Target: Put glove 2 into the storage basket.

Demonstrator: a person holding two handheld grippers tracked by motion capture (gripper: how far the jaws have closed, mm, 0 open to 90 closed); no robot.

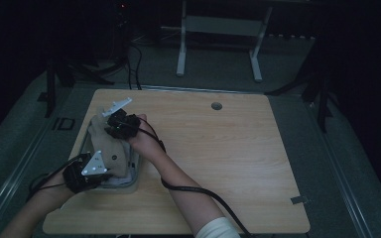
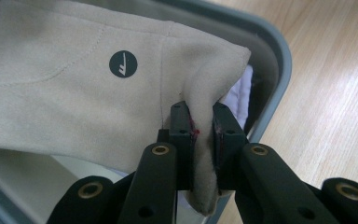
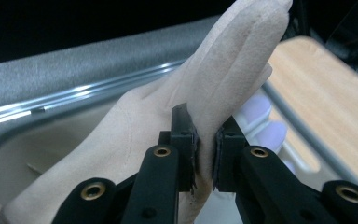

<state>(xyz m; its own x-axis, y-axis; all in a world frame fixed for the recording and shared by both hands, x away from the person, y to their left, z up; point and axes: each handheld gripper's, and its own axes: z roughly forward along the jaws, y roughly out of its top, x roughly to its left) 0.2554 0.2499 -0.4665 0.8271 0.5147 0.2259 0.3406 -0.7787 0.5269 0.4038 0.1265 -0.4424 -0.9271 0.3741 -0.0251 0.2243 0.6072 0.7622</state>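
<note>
Beige garment (image 1: 110, 148), draped over grey tray (image 1: 135, 174) at table's (image 1: 218, 148) eight o'clock, pinched at opposite ends by left gripper (image 2: 200, 135) and right gripper (image 3: 205, 149), both clamped on folds: thin cloth risks slipping free if hands pull apart unevenly.

Dim room with a wooden table (image 1: 218, 148) standing on grey carpet (image 1: 327, 163).
A white desk frame (image 1: 218, 39) is standing behind it, cables (image 1: 134, 64) are trailing across the floor, and darkness is hiding the walls.
</note>
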